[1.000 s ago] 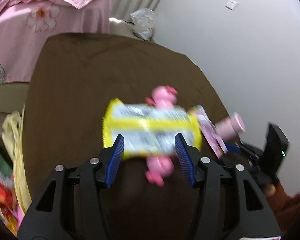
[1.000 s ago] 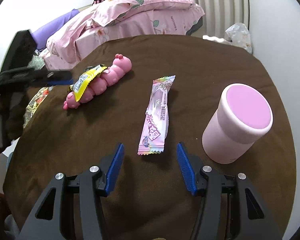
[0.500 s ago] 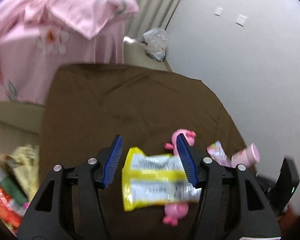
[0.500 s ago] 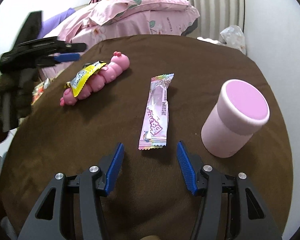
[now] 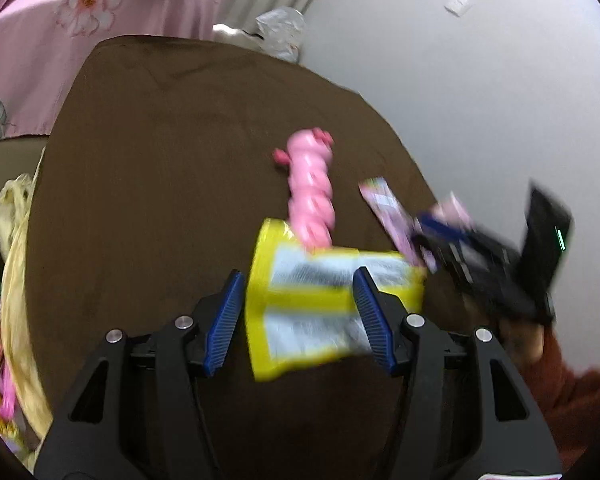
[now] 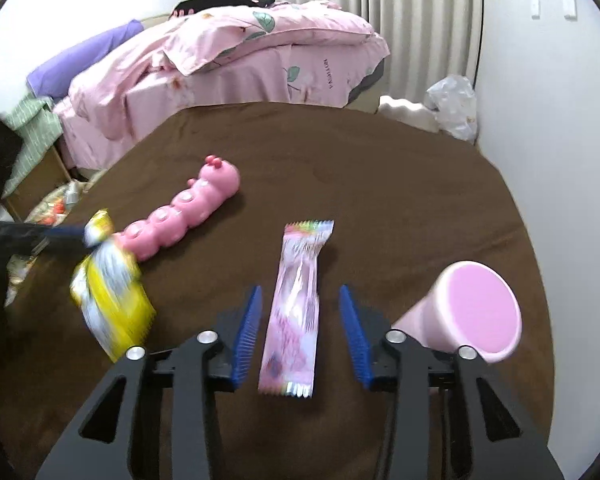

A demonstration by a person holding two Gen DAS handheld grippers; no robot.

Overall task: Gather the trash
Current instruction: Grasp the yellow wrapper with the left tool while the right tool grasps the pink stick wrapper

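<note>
Pink, crinkly and feather-light, the long foil candy wrapper (image 6: 296, 300) is lying flat on the brown velvety tablecloth (image 6: 380, 184), its long axis running from six to twelve o'clock. The right gripper (image 6: 300, 330) is closing around its lower half, pads not yet pressing; that limp, slippery film wants pinching across its narrow width. At nine o'clock the left gripper (image 5: 300, 316) is half-open, carrying a yellow crumpled snack packet (image 5: 320, 304), apparently caught at its edge, beside the pink plastic caterpillar toy (image 6: 184, 212).
</note>
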